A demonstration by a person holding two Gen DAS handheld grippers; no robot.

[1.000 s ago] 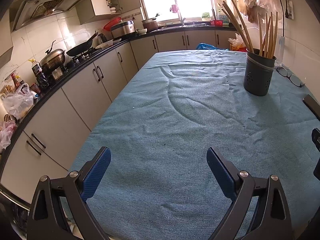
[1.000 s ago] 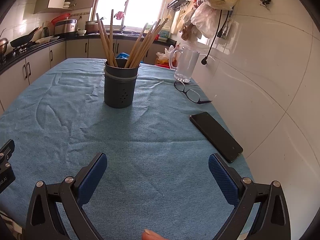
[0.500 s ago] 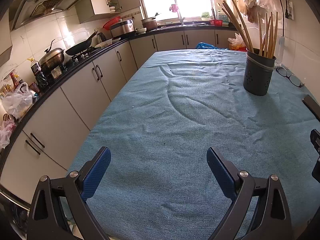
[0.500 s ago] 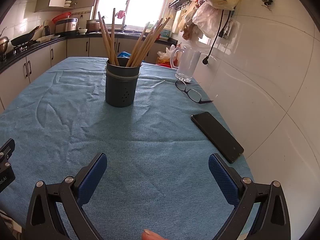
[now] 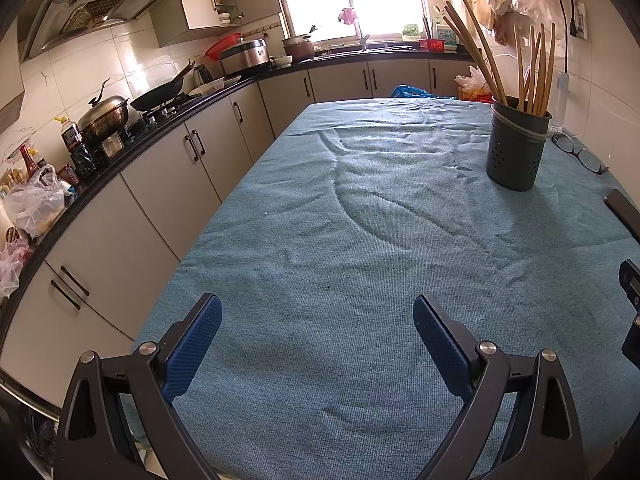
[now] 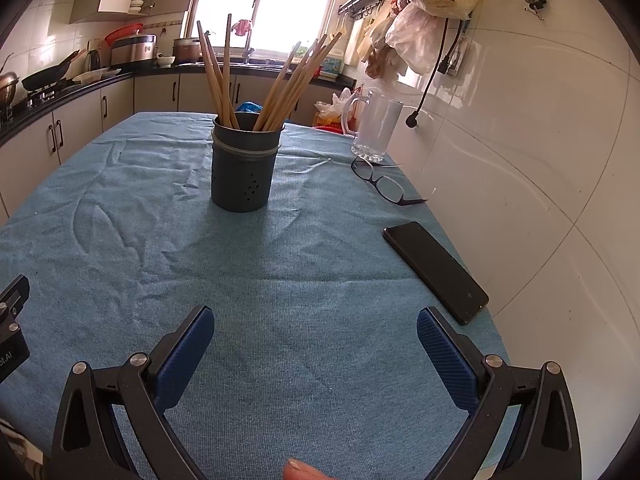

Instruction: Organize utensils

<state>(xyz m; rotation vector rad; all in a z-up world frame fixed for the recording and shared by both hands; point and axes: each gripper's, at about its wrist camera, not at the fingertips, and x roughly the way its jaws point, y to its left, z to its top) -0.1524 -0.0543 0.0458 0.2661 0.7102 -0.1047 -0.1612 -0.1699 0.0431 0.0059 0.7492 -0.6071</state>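
A dark grey utensil holder (image 6: 245, 170) stands upright on the blue cloth (image 6: 304, 280) that covers the counter, toward its far end. Wooden chopsticks (image 6: 280, 84) stand in it, fanned into two bunches that lean left and right over its rim. In the left wrist view the same holder (image 5: 515, 144) sits far right, with the chopsticks (image 5: 532, 68) rising out of it.

To the right of the holder, near the tiled wall, a clear glass mug (image 6: 374, 126) stands at the far edge of the cloth. A pair of glasses (image 6: 384, 184) lies folded open just in front of the mug. A black phone (image 6: 436, 270) lies flat nearer, along the right edge of the cloth.

The right gripper (image 6: 314, 340) hovers over the near part of the cloth, its jaws spread wide and empty. The left gripper (image 5: 316, 330) hovers likewise over the near left part, jaws spread wide with nothing between them. Both are well apart from the holder. A fingertip (image 6: 300, 471) shows at the bottom edge of the right wrist view.
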